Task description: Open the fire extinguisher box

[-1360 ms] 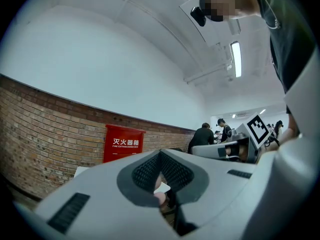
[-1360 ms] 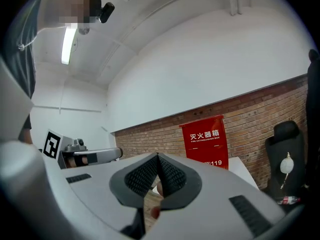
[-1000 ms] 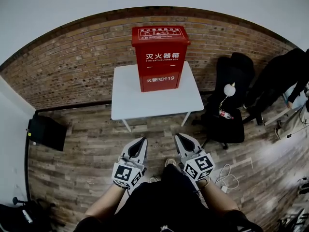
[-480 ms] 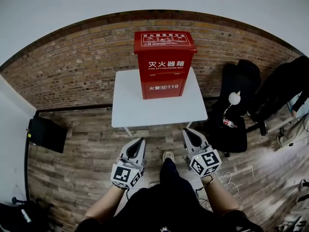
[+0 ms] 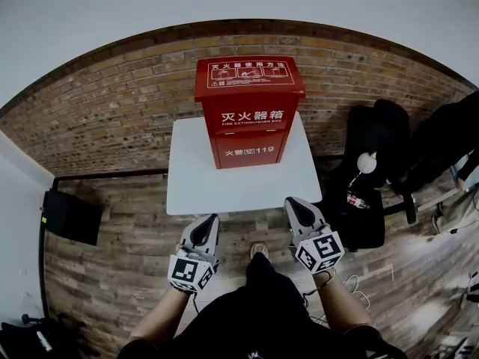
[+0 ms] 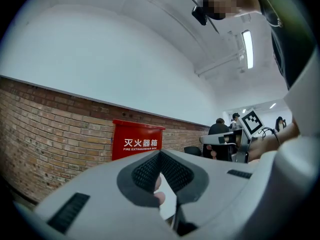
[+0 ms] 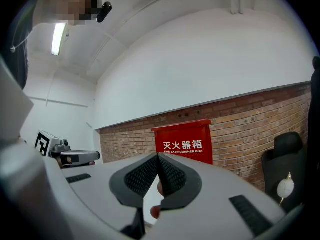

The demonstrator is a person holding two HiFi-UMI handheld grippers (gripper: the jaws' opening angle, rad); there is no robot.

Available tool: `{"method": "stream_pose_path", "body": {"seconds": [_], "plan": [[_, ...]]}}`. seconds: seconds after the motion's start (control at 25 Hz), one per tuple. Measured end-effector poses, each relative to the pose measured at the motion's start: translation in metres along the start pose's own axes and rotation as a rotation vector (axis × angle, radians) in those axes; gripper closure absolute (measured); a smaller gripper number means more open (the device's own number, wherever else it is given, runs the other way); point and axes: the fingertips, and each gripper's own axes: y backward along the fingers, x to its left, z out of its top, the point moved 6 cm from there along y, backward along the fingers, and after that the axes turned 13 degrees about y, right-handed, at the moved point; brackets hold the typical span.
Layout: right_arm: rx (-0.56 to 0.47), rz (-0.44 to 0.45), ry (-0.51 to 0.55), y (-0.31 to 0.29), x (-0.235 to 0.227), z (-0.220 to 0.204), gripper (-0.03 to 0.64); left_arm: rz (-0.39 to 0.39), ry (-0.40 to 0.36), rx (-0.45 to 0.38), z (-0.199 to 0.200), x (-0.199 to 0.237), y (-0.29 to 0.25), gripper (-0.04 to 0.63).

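Soft, even light from a long white ceiling strip lamp; heavy fisheye bending, dark vignetted corners, blurred foreground

White table (brick wall behind)

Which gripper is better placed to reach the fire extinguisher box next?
Right, narrowly: the right gripper overlaps the table's near edge, nearer the box; the left gripper sits just short of it. Both are shut and empty.

Left gripper and right gripper held low, side by side, jaws closed and empty
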Motion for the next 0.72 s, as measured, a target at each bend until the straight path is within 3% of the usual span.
{"method": "stream_pose_path", "body": {"seconds": [0.72], "plan": [[-0.008,0.039,0.092,-0.121,-0.147,0.014,0.598,0.098,0.008,0.002,0.037,0.035,-0.161,0.545]]}}
